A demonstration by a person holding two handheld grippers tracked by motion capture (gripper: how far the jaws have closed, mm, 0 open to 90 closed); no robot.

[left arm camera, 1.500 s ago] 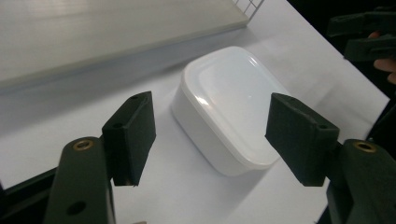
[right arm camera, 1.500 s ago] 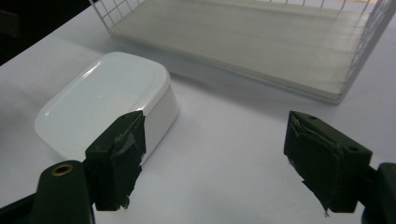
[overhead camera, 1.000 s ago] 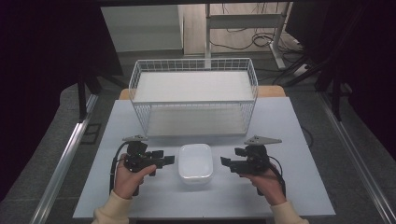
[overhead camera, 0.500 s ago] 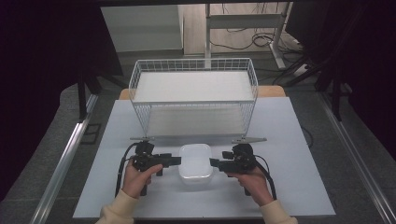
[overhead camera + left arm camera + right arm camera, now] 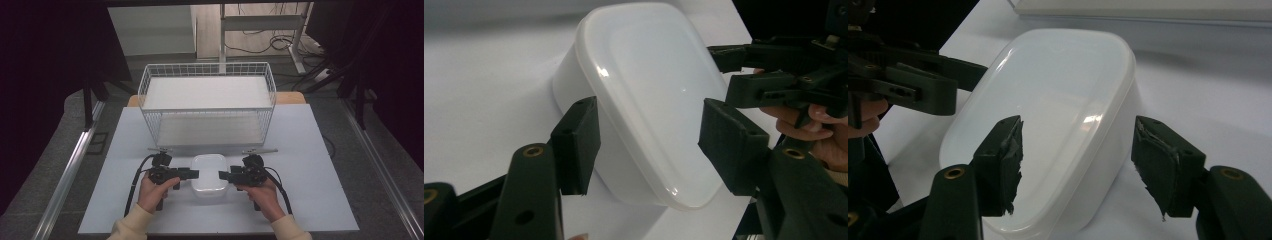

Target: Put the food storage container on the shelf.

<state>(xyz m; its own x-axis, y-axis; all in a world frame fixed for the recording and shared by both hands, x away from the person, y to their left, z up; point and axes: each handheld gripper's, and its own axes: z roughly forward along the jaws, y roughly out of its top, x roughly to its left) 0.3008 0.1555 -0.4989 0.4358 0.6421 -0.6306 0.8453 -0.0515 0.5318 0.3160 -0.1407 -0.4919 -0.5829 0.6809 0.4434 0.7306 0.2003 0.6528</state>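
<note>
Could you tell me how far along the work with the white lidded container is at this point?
Done: both grippers flank the container, left gripper and right gripper at its opposite sides. In hand: the jaws have just been closing around its edges, but the fingers aren't yet pressing. Left: gripping and lifting it, perhaps toward the wire basket.

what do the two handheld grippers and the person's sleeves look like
Both the left gripper and the right gripper are black, with two blocky flat-faced jaws on arms fixed by brass-coloured rivets. The right one's pads look frayed. A black cable trails from each towards the person. The sleeves are cream-coloured.
</note>
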